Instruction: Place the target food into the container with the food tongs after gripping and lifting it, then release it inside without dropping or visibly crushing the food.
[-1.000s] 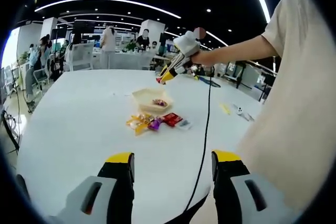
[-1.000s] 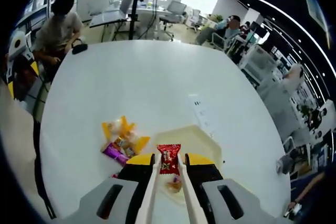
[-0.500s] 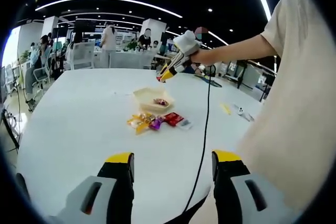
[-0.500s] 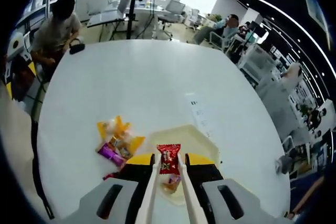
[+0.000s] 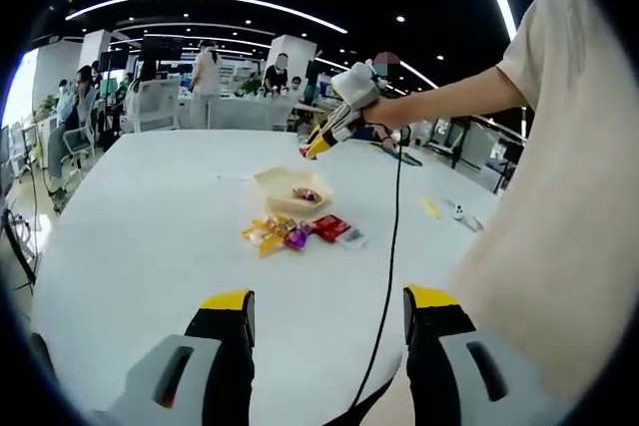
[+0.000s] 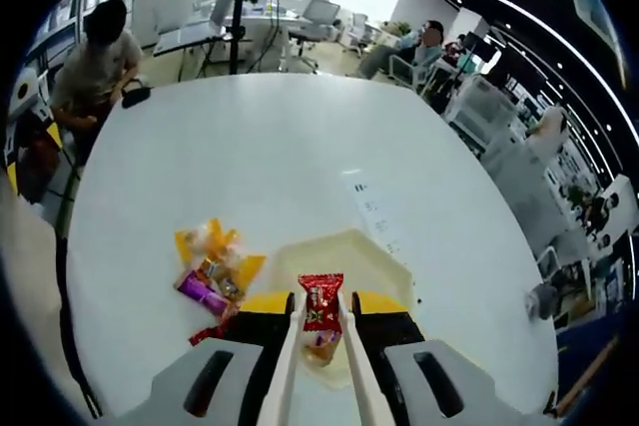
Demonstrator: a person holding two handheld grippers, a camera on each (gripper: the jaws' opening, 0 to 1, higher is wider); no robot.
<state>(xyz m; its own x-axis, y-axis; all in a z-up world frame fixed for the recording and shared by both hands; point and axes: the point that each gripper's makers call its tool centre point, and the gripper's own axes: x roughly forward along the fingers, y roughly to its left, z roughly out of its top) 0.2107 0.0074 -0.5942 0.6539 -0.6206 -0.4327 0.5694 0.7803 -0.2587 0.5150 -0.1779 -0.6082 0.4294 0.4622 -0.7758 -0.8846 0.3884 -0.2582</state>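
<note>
Right gripper view: the right gripper point(image 6: 321, 308) squeezes tongs point(image 6: 321, 366) holding a red candy point(image 6: 320, 303) above the cream tray point(image 6: 351, 251). The left gripper point(image 5: 327, 311) hangs wide apart, nearer than the tray, over the worktop point(image 5: 150, 216).

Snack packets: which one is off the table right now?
The red packet, pinched between the tongs above the tray. The yellow and purple packets lie in a pile on the table beside the tray.
</note>
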